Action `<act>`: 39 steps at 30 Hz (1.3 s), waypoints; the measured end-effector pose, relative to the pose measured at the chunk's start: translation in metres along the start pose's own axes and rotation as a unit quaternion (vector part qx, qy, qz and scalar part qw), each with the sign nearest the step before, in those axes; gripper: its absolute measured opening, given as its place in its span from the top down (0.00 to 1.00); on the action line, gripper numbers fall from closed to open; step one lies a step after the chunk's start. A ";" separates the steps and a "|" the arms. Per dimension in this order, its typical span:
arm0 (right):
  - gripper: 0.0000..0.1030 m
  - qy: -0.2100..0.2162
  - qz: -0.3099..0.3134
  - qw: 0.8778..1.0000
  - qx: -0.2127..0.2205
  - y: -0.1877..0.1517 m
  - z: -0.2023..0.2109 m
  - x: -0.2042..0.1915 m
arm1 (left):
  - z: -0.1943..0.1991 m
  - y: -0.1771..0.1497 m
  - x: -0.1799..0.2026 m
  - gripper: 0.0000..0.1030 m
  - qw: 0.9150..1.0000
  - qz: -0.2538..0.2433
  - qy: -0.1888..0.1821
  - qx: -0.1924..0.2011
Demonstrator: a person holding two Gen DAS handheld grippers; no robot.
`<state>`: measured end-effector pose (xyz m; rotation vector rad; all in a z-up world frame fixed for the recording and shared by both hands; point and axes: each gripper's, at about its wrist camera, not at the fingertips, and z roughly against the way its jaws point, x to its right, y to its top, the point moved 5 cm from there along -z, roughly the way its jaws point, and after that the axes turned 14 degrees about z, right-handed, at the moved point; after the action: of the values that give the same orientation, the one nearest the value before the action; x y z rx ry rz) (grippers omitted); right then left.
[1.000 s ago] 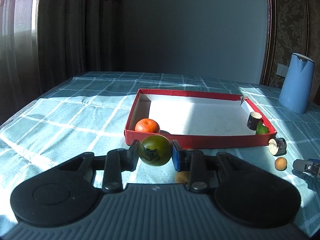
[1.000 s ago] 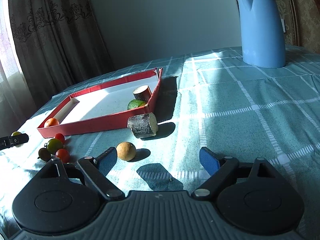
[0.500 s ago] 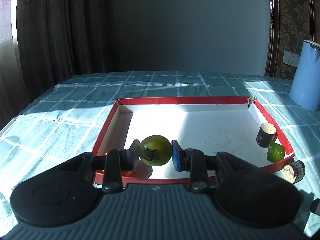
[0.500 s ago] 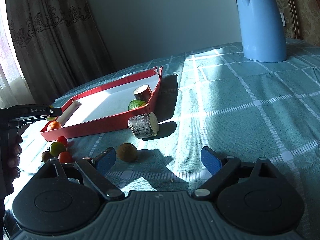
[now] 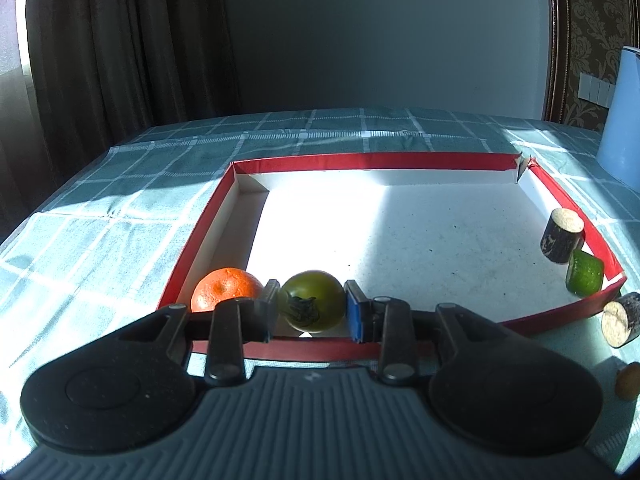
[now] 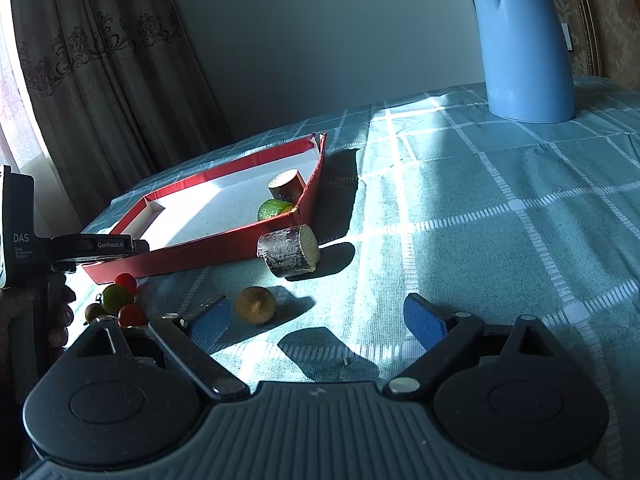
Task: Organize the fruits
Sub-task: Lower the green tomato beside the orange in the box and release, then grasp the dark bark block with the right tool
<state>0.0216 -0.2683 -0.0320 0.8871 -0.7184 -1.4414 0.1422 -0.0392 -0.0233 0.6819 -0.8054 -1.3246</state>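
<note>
My left gripper [image 5: 311, 307] is shut on a green tomato [image 5: 314, 300] and holds it just inside the near edge of the red tray [image 5: 372, 159], beside an orange [image 5: 226, 289] in the tray's near left corner. A wood stub [image 5: 562, 240] and a green fruit piece [image 5: 585, 277] sit at the tray's right wall. My right gripper [image 6: 316, 320] is open and empty above the cloth, with a small brown fruit [image 6: 255, 305] just ahead of its left finger. The left gripper [image 6: 96, 245] shows at the left of the right wrist view.
A wood stub [image 6: 289, 257] lies outside the tray's right corner. Small red and green tomatoes [image 6: 118, 299] cluster on the cloth by the tray's near edge. A blue kettle [image 6: 524, 40] stands at the far right. The checked tablecloth [image 6: 500, 220] covers the table.
My left gripper has carried the green tomato forward over the tray's near edge and lower, beside the orange. My right gripper has barely moved and stays open.
</note>
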 end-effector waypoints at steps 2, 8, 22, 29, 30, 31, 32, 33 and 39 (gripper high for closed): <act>0.08 0.000 -0.001 1.000 0.000 0.000 0.000 0.000 | 0.002 -0.001 -0.003 0.69 1.000 0.004 0.000 0.002; 0.08 0.002 -0.002 1.000 0.000 0.000 -0.001 0.001 | 0.009 -0.001 -0.012 0.68 1.000 0.012 0.002 0.012; 0.07 0.007 -0.007 1.000 0.002 0.000 -0.002 0.002 | 0.079 -0.021 -0.049 0.07 0.996 0.037 -0.015 0.079; 0.07 0.023 -0.003 1.000 0.018 0.000 0.003 0.000 | 0.082 -0.026 -0.092 0.04 0.992 0.093 -0.006 0.089; 0.07 0.024 -0.002 1.000 0.020 0.001 0.003 -0.001 | 0.081 -0.026 -0.096 0.04 0.991 0.104 -0.008 0.083; 0.07 0.022 0.001 0.999 0.024 0.002 0.004 -0.001 | 0.080 -0.026 -0.098 0.03 0.991 0.108 -0.010 0.079; 0.07 0.019 0.004 0.999 0.029 0.004 0.005 -0.002 | 0.079 -0.026 -0.100 0.03 0.991 0.112 -0.012 0.074; 0.07 0.015 0.013 0.999 0.037 0.007 0.006 -0.004 | 0.078 -0.026 -0.101 0.03 0.991 0.115 -0.010 0.072; 0.08 -0.029 0.097 0.995 0.024 0.033 -0.014 -0.028 | 0.078 -0.027 -0.101 0.00 0.991 0.112 -0.009 0.076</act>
<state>0.0497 -0.2415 -0.0083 0.7922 -0.8619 -1.2853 0.0565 0.0582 -0.0136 0.6786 -0.9761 -1.0754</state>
